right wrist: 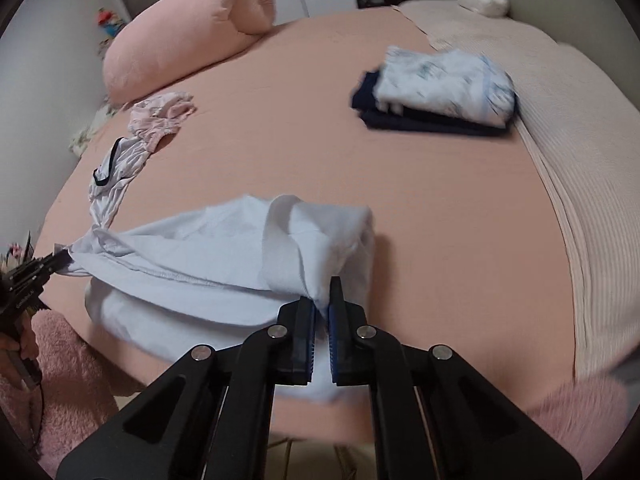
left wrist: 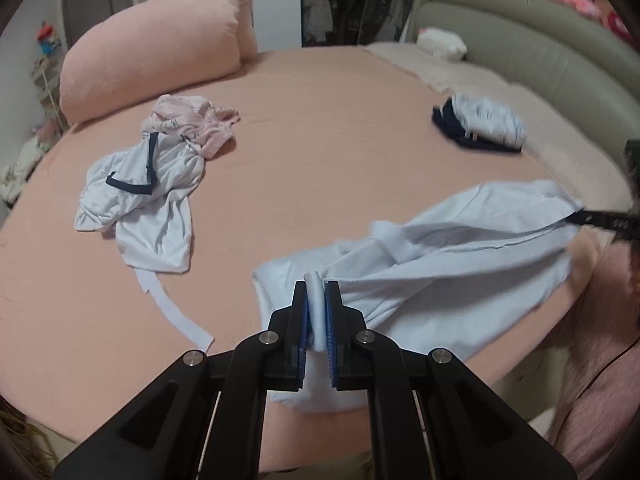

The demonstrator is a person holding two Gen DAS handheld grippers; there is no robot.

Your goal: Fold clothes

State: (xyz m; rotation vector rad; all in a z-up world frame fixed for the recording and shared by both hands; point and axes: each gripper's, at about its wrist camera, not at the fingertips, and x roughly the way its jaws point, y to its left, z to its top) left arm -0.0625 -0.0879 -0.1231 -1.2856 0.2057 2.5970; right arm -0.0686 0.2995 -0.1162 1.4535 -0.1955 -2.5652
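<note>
Both sets of fingers clamp the pale blue garment [left wrist: 440, 256], left gripper [left wrist: 316, 300] and right gripper [right wrist: 322, 304] at opposite ends, its long axis stretched between them.

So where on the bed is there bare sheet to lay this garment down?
Bare sheet lies mid-bed, between the unfolded pile and the folded stack. Crowded only near the edge, where the pale blue garment hangs between both grippers.

Pale blue garment [left wrist: 432, 264] bunched, stretched across pink bed's near edge.
</note>
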